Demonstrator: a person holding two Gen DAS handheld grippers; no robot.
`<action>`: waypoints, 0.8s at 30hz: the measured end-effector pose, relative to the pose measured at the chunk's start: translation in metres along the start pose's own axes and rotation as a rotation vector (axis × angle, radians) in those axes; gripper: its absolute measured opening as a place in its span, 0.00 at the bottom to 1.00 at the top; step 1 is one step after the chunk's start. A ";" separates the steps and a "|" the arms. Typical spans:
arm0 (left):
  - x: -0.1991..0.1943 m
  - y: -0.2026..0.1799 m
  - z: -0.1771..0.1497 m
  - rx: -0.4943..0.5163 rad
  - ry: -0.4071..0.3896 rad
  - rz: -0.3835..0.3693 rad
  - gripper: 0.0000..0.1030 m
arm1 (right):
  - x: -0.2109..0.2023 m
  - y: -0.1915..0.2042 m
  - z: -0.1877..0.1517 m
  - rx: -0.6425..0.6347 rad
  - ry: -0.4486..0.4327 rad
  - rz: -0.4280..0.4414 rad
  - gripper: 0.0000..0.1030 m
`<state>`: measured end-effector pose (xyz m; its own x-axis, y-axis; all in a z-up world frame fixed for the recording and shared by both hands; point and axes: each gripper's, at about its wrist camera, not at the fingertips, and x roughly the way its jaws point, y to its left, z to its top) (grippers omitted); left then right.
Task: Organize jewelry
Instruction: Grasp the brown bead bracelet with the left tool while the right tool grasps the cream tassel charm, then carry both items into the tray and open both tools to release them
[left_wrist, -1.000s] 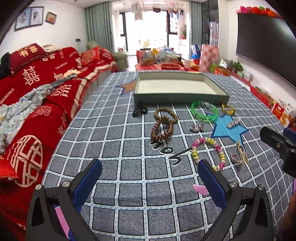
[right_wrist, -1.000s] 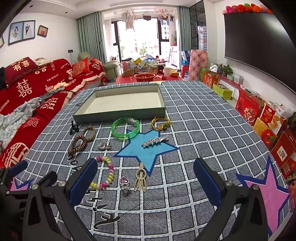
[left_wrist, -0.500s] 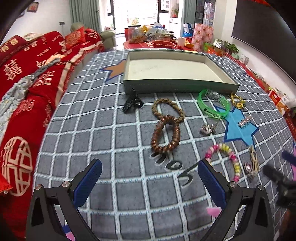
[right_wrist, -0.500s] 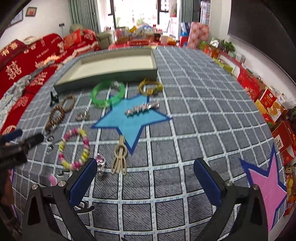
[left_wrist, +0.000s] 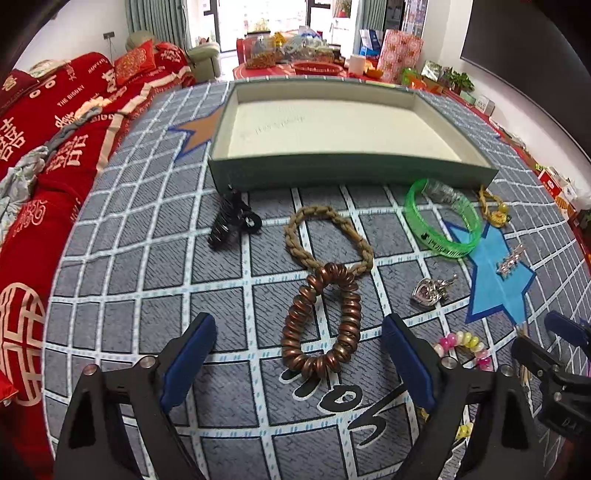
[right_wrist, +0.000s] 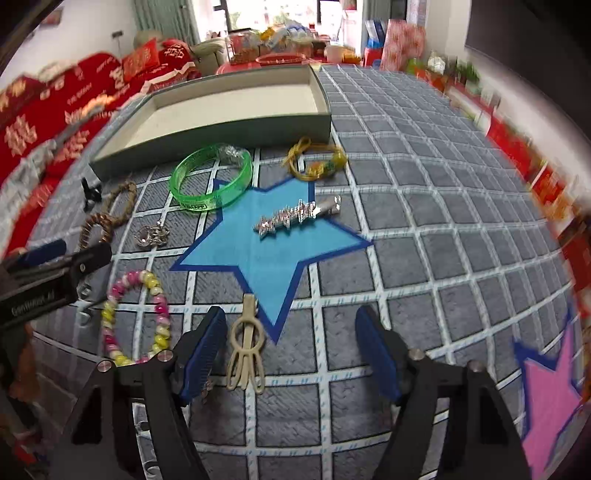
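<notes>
My left gripper (left_wrist: 297, 354) hangs open low over the carpet, and a brown coiled bracelet (left_wrist: 321, 321) lies between its fingers untouched. My right gripper (right_wrist: 290, 354) is closing. A beige hair clip (right_wrist: 245, 350) lies between its jaws near the left pad (right_wrist: 203, 350), and neither pad presses on it. A pink and yellow bead bracelet (right_wrist: 136, 317) lies left of that clip. The empty green tray (left_wrist: 351, 173) stands beyond the jewelry. In front of it lie a green bangle (left_wrist: 443, 225), a tan braided bracelet (left_wrist: 325, 236) and a black claw clip (left_wrist: 232, 221).
A silver rhinestone clip (right_wrist: 295, 218) rests on the blue star, with a yellow cord bracelet (right_wrist: 317, 162) behind it. A silver heart pendant (left_wrist: 430, 290) lies by the star. A red sofa (left_wrist: 55, 147) borders the carpet's left side, and boxes line the right.
Both grippers sank and tipped toward the carpet. The left one came over the brown coiled bracelet, the right one over the beige hair clip. The right jaws narrowed.
</notes>
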<state>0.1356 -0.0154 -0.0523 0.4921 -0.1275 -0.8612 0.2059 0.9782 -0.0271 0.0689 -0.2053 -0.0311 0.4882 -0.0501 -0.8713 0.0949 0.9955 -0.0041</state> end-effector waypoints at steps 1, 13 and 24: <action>-0.001 -0.002 -0.001 0.007 -0.008 0.002 0.95 | 0.000 0.004 0.000 -0.017 -0.002 -0.012 0.65; -0.026 -0.010 0.000 0.035 -0.044 -0.104 0.35 | -0.013 0.005 0.003 0.027 -0.008 0.136 0.20; -0.086 0.012 0.044 -0.036 -0.138 -0.170 0.35 | -0.043 -0.023 0.069 0.087 -0.069 0.296 0.20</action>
<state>0.1330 -0.0003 0.0438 0.5648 -0.3100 -0.7648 0.2667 0.9456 -0.1864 0.1057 -0.2314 0.0401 0.5628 0.2323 -0.7933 0.0122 0.9573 0.2890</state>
